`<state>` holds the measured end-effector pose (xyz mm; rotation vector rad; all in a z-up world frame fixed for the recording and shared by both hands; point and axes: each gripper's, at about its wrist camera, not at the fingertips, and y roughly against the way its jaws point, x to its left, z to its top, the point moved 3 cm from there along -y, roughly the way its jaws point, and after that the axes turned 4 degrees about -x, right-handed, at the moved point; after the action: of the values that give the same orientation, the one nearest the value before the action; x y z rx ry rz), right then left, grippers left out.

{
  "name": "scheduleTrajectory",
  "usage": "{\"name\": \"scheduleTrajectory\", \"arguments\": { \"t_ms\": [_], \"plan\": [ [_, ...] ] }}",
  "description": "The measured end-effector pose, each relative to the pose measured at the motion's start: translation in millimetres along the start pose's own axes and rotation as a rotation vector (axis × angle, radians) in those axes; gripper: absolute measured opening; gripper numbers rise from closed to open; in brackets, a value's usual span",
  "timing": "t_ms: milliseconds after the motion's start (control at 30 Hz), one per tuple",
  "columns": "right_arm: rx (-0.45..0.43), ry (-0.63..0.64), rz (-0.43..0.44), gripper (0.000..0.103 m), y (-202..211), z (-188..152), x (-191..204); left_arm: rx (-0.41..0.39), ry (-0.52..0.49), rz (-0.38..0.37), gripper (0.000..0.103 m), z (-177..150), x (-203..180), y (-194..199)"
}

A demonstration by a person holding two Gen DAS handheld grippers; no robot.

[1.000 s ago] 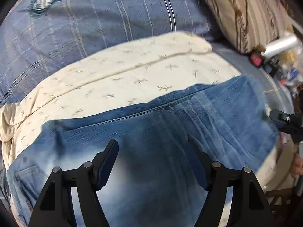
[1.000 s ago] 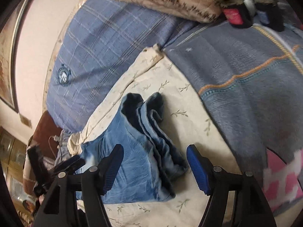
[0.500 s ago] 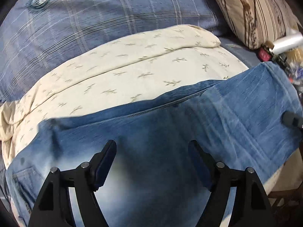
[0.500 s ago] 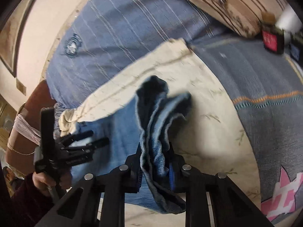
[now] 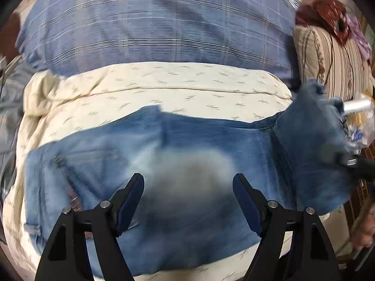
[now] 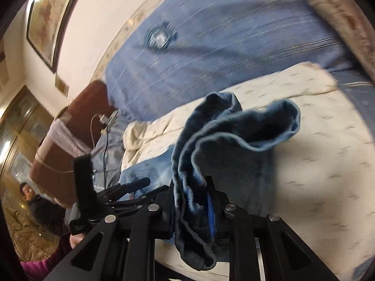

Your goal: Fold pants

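Note:
Blue jeans point(image 5: 164, 154) lie spread across a cream patterned sheet point(image 5: 164, 86) on the bed. My left gripper point(image 5: 188, 201) hovers open above the middle of the jeans, nothing between its fingers. The leg ends of the jeans point(image 6: 234, 131) are bunched and lifted off the sheet, with my right gripper point(image 6: 191, 213) shut on them. In the left wrist view that raised end point(image 5: 311, 126) hangs at the right, the right gripper's dark tip point(image 5: 356, 164) beside it. The left gripper point(image 6: 126, 187) appears at lower left in the right wrist view.
A blue plaid cover point(image 5: 152, 35) lies behind the sheet. A striped pillow point(image 5: 332, 65) sits at the right with small items point(image 5: 358, 128) beside it. A brown headboard point(image 6: 70, 121), a cable point(image 6: 103, 128), a framed picture point(image 6: 51, 16) and a person point(image 6: 39, 208) are at the left.
My right gripper shut on the leg ends and lifted them up and over toward the left. My left gripper, still open, shifted left along the jeans toward the waist end.

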<state>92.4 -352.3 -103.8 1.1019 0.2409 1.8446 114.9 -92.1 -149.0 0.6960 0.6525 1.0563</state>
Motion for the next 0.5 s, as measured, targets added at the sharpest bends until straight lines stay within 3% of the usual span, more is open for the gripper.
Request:
{"name": "scheduleTrajectory", "arguments": {
  "t_ms": [133, 200, 233, 367, 500],
  "plan": [
    [0.119, -0.039, 0.01, 0.031, -51.6, -19.3, 15.6, -0.006, 0.037, 0.023, 0.08, -16.9, 30.4, 7.4],
    [0.159, -0.079, 0.027, 0.053, -77.0, -29.0, 16.2, 0.012, 0.064, 0.026, 0.079, -26.0, 43.7, 5.3],
    [0.159, -0.101, 0.036, 0.057, -85.7, -31.8, 15.4, 0.022, 0.071, 0.021, 0.079, -30.6, 48.0, 4.3],
    [0.081, -0.131, 0.089, 0.058, -81.8, -24.9, 15.8, 0.026, 0.073, -0.002, 0.079, -40.9, 41.9, 0.4],
    [0.048, -0.089, 0.025, 0.058, -70.6, -4.3, 11.0, 0.026, 0.024, -0.049, 0.079, -44.1, 12.7, -12.2]
  ]
}}
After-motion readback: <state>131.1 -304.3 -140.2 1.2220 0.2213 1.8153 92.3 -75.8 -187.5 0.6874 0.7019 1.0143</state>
